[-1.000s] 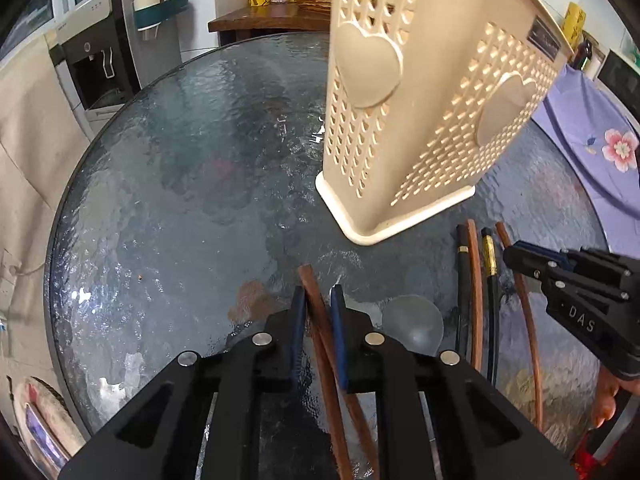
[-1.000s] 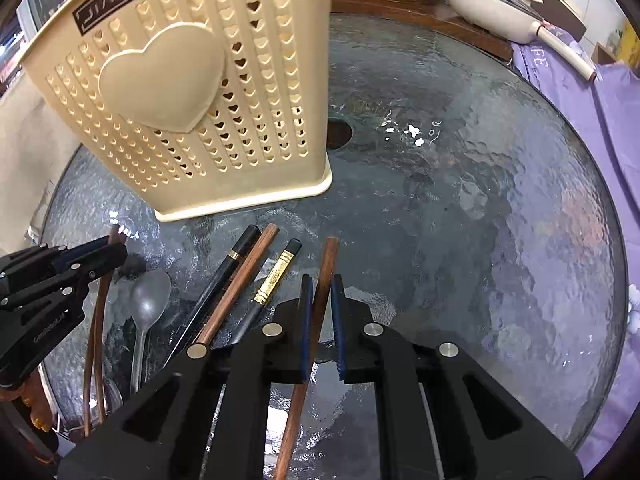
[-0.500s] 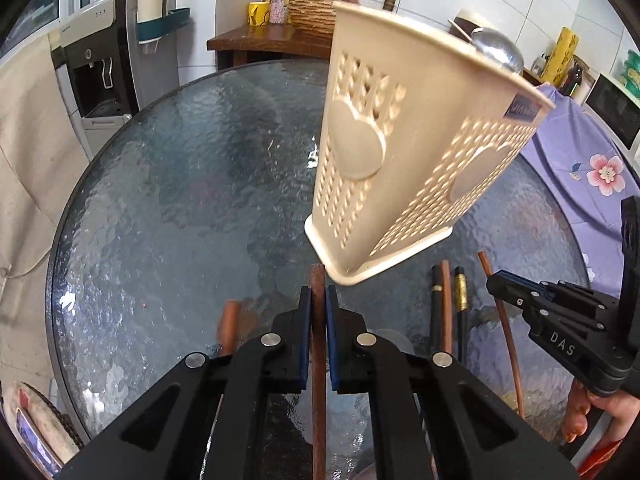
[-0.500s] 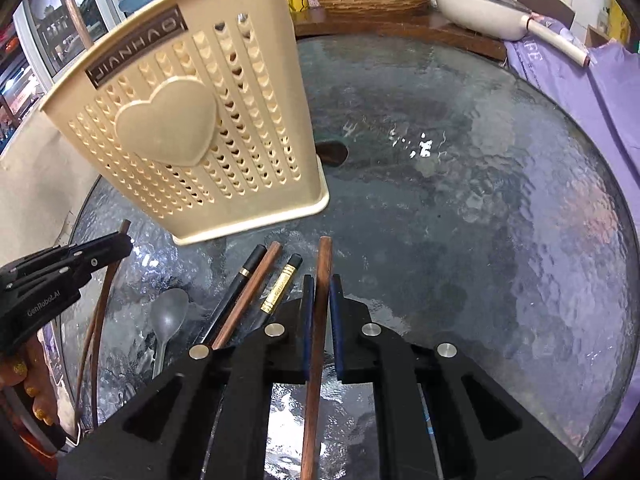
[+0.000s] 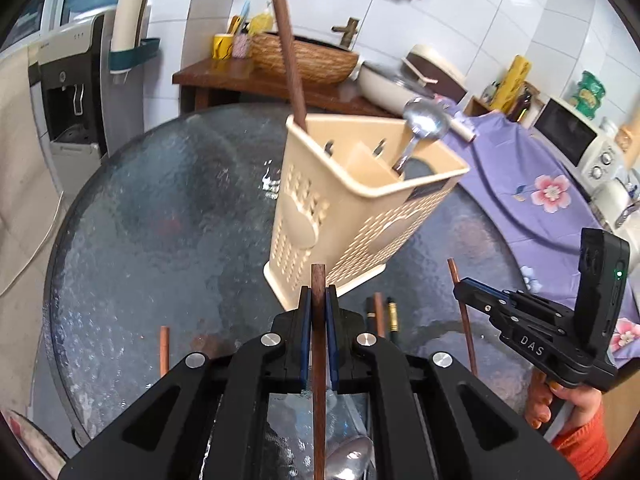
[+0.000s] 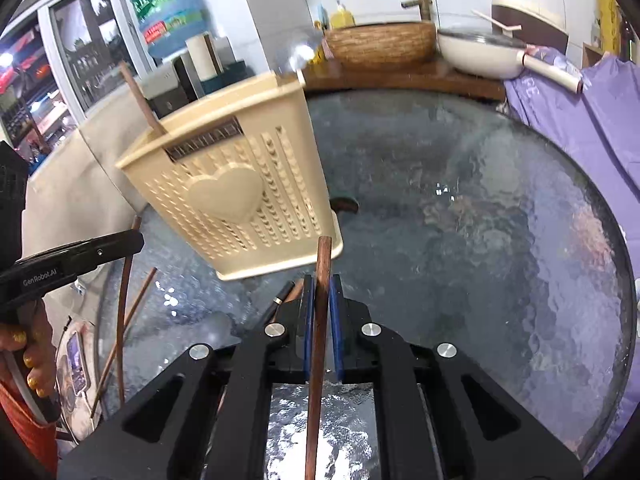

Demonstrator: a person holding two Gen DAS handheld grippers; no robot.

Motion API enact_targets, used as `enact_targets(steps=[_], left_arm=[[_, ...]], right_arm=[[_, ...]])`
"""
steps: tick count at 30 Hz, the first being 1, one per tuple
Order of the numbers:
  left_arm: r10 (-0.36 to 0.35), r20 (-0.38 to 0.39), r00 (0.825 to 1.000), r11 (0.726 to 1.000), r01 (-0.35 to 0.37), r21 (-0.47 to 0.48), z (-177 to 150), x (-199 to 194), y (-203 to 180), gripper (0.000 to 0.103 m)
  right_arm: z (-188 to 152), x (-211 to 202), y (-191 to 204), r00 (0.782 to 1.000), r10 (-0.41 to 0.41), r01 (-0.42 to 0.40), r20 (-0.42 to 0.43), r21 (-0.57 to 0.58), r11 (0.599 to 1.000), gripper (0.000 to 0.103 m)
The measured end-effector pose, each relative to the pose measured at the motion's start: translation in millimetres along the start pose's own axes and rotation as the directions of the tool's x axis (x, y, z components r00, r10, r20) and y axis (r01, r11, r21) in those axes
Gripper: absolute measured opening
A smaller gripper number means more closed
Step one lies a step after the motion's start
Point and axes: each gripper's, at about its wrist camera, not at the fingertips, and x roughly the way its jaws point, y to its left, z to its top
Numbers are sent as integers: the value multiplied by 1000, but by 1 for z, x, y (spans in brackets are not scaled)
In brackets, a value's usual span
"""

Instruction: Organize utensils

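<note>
A brown wooden chopstick is clamped in the left gripper, lifted above the glass table; the right gripper pinches another chopstick likewise. Ahead stands the beige utensil holder (one chopstick and a metal spoon inside) — more chopsticks lie beside its base.

ahead: utensil holder blocks | left: glass table bare

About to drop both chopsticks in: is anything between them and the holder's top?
Nothing visible. Left chopstick and right chopstick face bare air before the holder. Inside already: one chopstick at a rear corner, a spoon opposite.
</note>
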Motion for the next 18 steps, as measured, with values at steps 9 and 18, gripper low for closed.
enact_targets(steps=[9,18], left_arm=[[-44,89,995,998,41,46,4,-44,-16,7],[-84,223,971,993,62,102,9,-101,-29,7]], right_arm=[[8,-43,14,993,43,-38,111,-45,998,8],[15,-100,32,974,77,-51,215,-122,991,8]])
